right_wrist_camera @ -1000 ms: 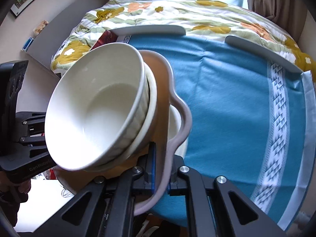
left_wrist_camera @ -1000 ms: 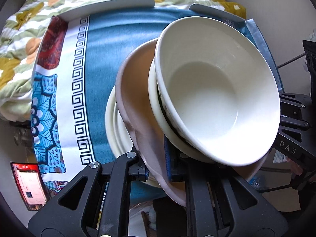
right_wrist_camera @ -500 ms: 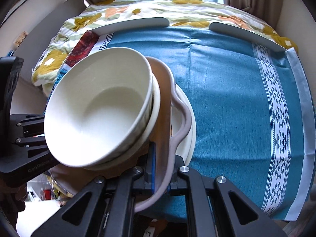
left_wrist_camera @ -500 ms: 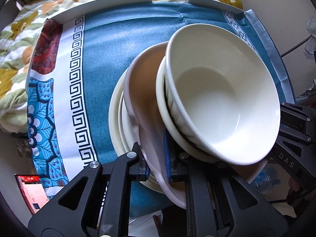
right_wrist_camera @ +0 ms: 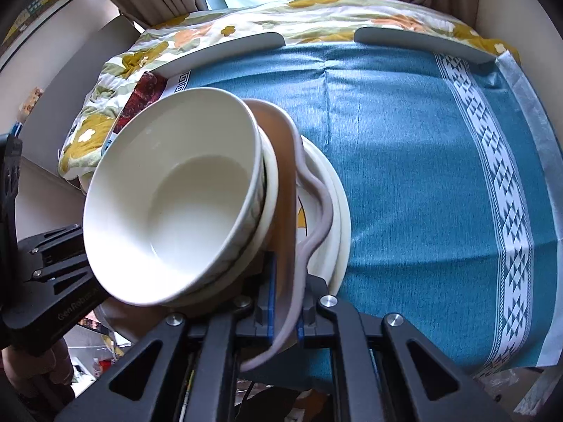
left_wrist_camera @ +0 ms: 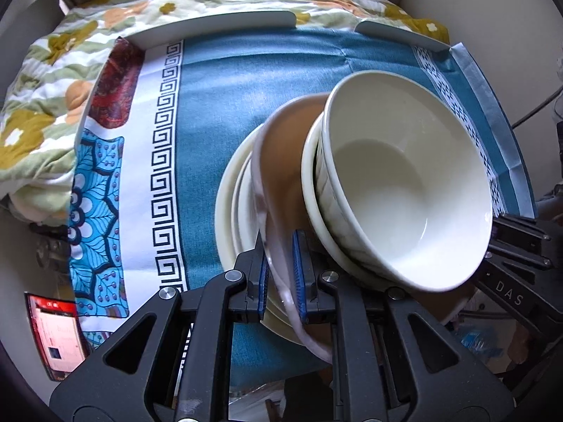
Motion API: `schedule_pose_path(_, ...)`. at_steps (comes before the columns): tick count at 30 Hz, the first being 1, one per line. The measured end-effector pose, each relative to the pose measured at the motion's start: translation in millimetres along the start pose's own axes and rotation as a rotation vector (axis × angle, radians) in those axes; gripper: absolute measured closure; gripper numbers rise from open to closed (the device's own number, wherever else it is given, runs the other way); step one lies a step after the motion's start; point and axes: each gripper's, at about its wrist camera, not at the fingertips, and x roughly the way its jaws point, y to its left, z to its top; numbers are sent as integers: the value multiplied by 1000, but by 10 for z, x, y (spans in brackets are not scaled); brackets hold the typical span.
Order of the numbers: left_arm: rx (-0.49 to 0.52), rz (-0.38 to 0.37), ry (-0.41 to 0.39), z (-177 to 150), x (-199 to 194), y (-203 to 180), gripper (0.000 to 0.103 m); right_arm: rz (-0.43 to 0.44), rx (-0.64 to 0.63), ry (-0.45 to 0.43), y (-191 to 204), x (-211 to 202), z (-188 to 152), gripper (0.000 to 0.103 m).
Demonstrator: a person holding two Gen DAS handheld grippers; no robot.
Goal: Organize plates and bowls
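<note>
A pink wavy-rimmed plate (left_wrist_camera: 285, 176) (right_wrist_camera: 309, 190) carries a white bowl (left_wrist_camera: 397, 183) (right_wrist_camera: 176, 204) nested in a cream bowl (left_wrist_camera: 311, 190) (right_wrist_camera: 271, 190). My left gripper (left_wrist_camera: 279, 281) is shut on the plate's left rim. My right gripper (right_wrist_camera: 283, 302) is shut on its right rim. The plate hangs just above a stack of white plates (left_wrist_camera: 230, 207) (right_wrist_camera: 337, 204) that lies on the blue tablecloth (left_wrist_camera: 225, 105) (right_wrist_camera: 415, 161).
Two grey curved rails (left_wrist_camera: 218, 26) (right_wrist_camera: 418, 44) mark the table's far edge, with a floral quilt (left_wrist_camera: 52, 81) (right_wrist_camera: 316, 10) beyond. A phone with a red screen (left_wrist_camera: 56, 330) lies below the table's left edge.
Both grippers have carried the pink plate with its bowls down and inward, over the stack of white plates. Their grip is unchanged.
</note>
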Motion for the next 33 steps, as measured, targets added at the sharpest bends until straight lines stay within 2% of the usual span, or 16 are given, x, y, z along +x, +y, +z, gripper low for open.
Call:
schedule_pose_path(5,10,18,-1,9,-8,-21,92,1,24,12,-1,-15,25,95)
schedule_pose_path(9,5,21,-10,5,-39,-27,92,-32,6,-19,4,-137,84,91)
schedule_pose_path(12,6,30,-7,-1,-67,-48,92,-45,-3,0,-11,-162,106,85)
schedule_pose_path(13,5,24,-1,-4,-74,-47,91,-47,-3,5,-25,-161,92,77)
schedule_pose_path(15,-2,23,4,-17,-91,-36,78,-73,8,2,-74,-174,60,60)
schedule_pose_path(17,2,72,-13,-45,-150,-19,55,-68,28,-10,-137,-224,18,43)
schedule_pose_path(19,-5,62,-32,-86,-230,26,47,-60,46,-32,-195,-307,-24,35)
schedule_pose_path(20,-16,51,-40,-109,-264,56,43,-66,45,-39,-205,-336,-42,25)
schedule_pose_path(22,-33,55,-56,-177,-350,101,39,-55,44,-72,-223,-434,-98,13)
schedule_pose_path(24,-49,68,-69,-262,-447,134,33,-50,39,-115,-216,-553,-148,11)
schedule_pose_path(26,-80,75,-91,-382,-593,162,15,-59,27,-161,-176,-692,-194,4)
schedule_pose_path(33,-175,152,-272,-885,-1490,-4,11,-81,-79,-324,23,-1336,-395,4)
